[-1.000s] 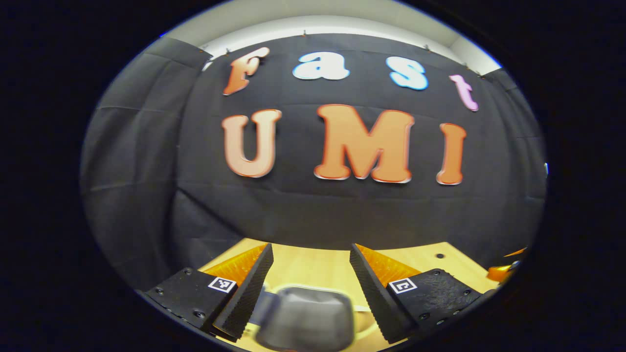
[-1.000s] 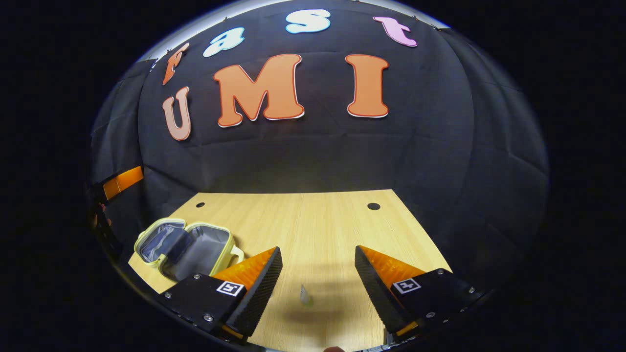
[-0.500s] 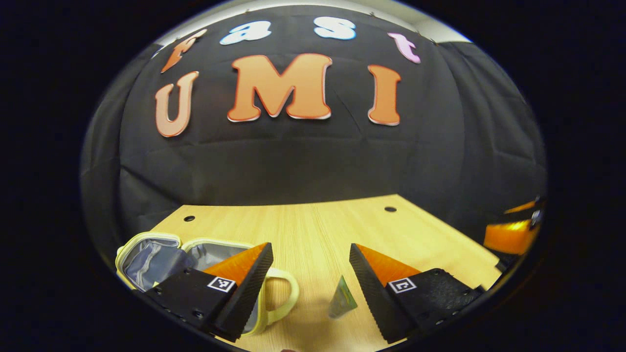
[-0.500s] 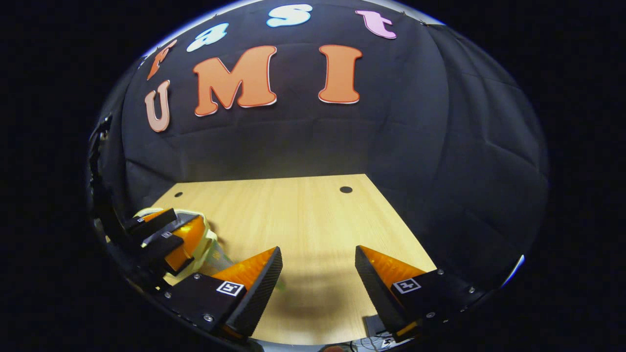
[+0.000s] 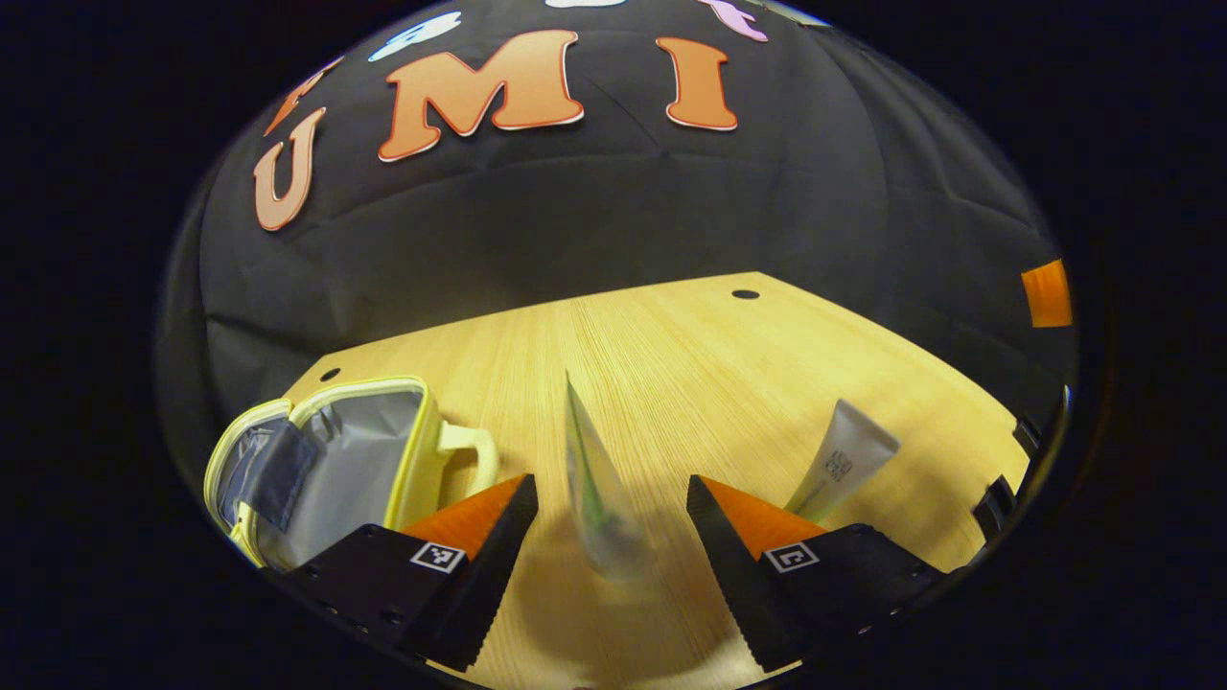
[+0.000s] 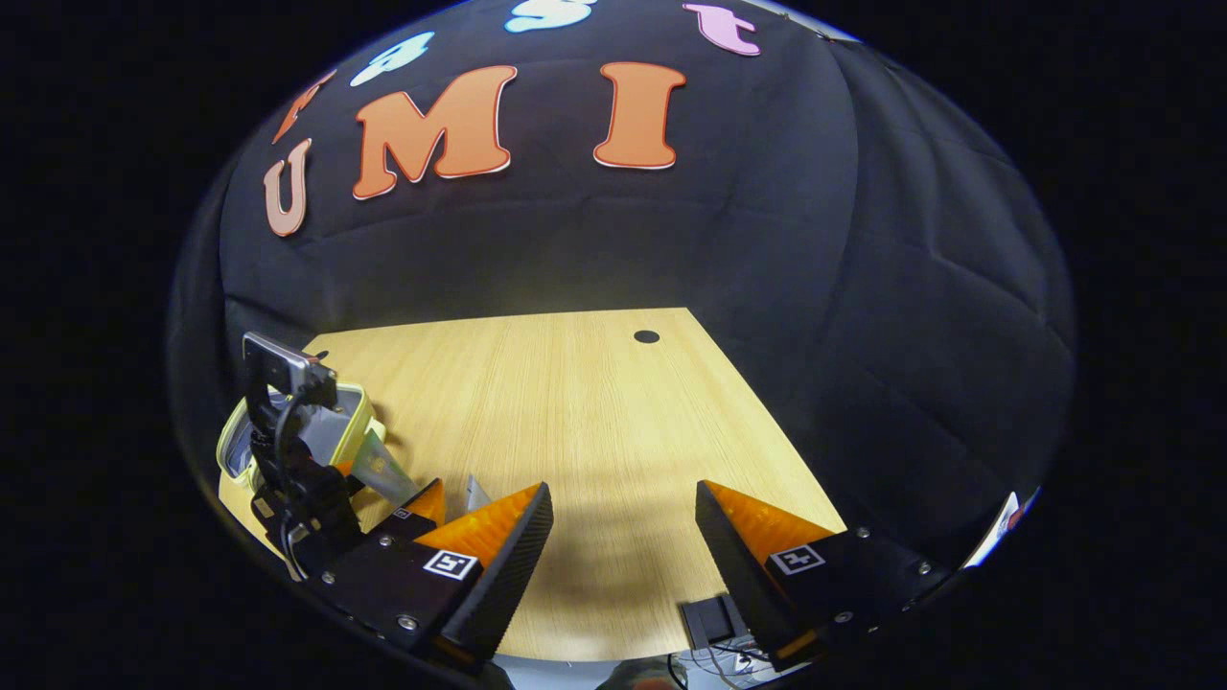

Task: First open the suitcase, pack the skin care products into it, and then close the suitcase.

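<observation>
Two tubes on worktop (image 5: pixel 671 355): green tube (image 5: pixel 594 479) between open left fingers (image 5: pixel 498 546), white tube (image 5: pixel 844 460) right; suitcase (image 5: pixel 335 450) open left; right fingers (image 6: pixel 522 546) open, empty.

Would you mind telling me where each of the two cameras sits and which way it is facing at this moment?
Left gripper view: rides on the left gripper, angled down at the table; its own open fingers frame a green tube, with the open suitcase and a white tube to either side.
Right gripper view: rides on the right gripper, facing across bare table toward the booth wall; own fingers open.
Shared: the suitcase and table; the right gripper view also catches the left gripper.
</observation>
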Demonstrator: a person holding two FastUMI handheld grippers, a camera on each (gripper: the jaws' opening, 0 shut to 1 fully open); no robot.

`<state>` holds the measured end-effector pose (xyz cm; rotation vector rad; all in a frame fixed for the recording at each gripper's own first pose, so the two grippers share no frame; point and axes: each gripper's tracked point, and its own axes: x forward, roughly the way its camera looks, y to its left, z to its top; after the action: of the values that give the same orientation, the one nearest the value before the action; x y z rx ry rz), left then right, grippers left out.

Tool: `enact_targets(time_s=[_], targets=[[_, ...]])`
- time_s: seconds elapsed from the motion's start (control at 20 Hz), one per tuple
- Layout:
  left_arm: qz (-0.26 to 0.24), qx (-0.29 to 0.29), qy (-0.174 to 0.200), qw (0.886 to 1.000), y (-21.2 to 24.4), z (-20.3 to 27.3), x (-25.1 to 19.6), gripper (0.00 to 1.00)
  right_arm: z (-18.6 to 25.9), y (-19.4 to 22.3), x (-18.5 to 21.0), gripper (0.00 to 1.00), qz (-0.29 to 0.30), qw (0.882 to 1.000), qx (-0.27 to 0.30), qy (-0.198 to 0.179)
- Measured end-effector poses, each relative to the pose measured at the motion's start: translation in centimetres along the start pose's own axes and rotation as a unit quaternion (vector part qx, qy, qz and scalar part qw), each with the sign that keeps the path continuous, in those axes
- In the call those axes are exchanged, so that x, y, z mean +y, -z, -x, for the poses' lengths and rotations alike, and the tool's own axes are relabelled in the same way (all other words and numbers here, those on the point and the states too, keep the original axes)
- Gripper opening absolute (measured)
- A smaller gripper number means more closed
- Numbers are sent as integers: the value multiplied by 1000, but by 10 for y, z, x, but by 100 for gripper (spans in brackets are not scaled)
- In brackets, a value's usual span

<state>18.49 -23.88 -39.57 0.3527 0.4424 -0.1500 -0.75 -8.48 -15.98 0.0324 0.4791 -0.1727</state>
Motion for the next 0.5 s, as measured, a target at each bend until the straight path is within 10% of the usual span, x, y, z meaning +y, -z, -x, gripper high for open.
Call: enact_targets(time_s=[0.4, 0.5], targets=[[-8, 18, -14, 1000, 23, -6, 2, 95, -1, 7, 2, 96, -2, 1000, 15, -3], [-29, 11, -18, 999, 22, -12, 2, 71, -1, 8, 3, 96, -8, 1000, 16, -5]])
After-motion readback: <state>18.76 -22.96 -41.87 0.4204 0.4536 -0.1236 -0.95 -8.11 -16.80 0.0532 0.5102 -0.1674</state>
